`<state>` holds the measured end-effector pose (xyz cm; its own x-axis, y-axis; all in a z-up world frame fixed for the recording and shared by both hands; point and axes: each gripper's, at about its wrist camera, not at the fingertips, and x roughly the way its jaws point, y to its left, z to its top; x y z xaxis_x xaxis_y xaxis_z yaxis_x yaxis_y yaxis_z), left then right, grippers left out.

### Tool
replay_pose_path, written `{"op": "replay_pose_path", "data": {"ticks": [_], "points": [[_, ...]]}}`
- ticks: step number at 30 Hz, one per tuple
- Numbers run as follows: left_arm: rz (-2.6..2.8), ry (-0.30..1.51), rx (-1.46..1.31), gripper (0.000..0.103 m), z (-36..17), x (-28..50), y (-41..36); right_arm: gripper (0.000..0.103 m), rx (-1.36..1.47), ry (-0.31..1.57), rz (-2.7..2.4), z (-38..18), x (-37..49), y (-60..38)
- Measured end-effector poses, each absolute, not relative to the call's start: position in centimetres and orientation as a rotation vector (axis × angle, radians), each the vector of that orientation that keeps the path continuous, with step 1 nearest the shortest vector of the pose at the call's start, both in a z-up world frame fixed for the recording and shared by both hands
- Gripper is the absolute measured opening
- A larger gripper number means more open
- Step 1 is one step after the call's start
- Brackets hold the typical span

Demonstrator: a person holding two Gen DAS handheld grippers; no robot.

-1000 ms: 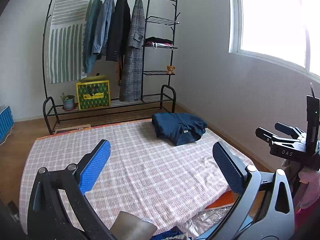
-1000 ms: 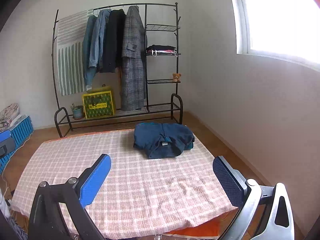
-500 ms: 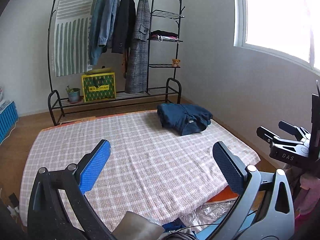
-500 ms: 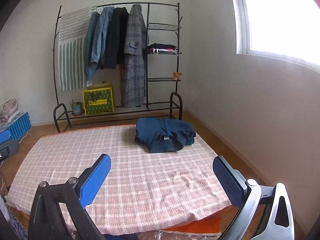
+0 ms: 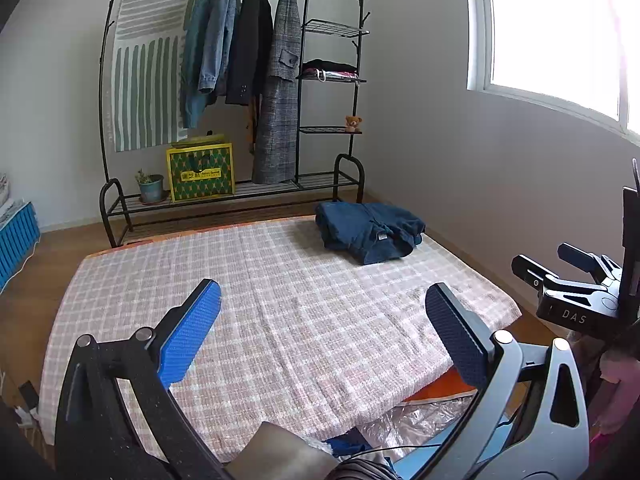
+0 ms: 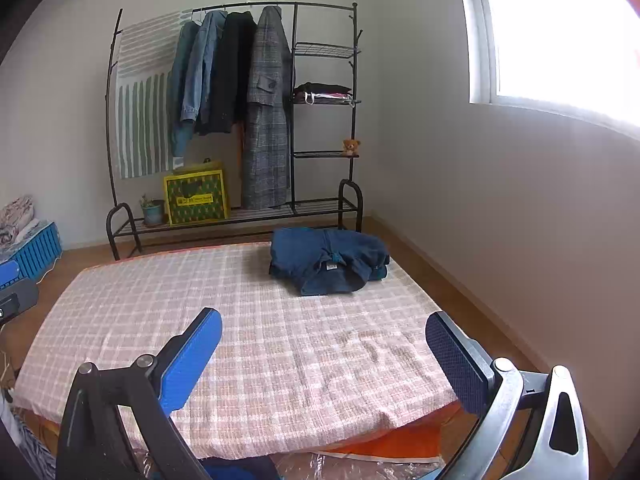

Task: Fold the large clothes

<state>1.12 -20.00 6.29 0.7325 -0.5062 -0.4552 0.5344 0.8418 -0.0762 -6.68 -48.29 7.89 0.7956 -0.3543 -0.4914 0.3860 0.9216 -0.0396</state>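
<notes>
A folded dark blue garment (image 5: 370, 232) lies at the far right corner of the pink checked cloth (image 5: 260, 300) that covers the bed; it also shows in the right wrist view (image 6: 330, 266). My left gripper (image 5: 324, 320) is open and empty, held above the near edge of the bed. My right gripper (image 6: 324, 350) is open and empty, also above the near edge. The right gripper's black body (image 5: 576, 300) shows at the right edge of the left wrist view. Both grippers are well short of the garment.
A black clothes rack (image 5: 240, 92) with hanging jackets, a yellow-green bag (image 5: 200, 172) and a potted plant (image 5: 151, 188) stands behind the bed. A blue crate (image 6: 32, 248) sits at far left. A wall and window (image 5: 560, 32) are on the right. Clear plastic (image 5: 420, 424) and dark blue fabric (image 6: 240, 472) lie below the near edge.
Both grippers have lifted and drawn back slightly, so the bed and the garment sit lower and farther in view. Both jaws stay open; the garment has not moved.
</notes>
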Motion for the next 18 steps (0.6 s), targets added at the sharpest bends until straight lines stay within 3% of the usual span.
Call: {"op": "replay_pose_path", "data": {"ticks": [18], "points": [[-0.552, 0.481, 0.057, 0.103, 6.57, 0.65, -19.77, 0.103, 0.054, 0.513, -0.383, 7.8, -6.51, -47.58]]}}
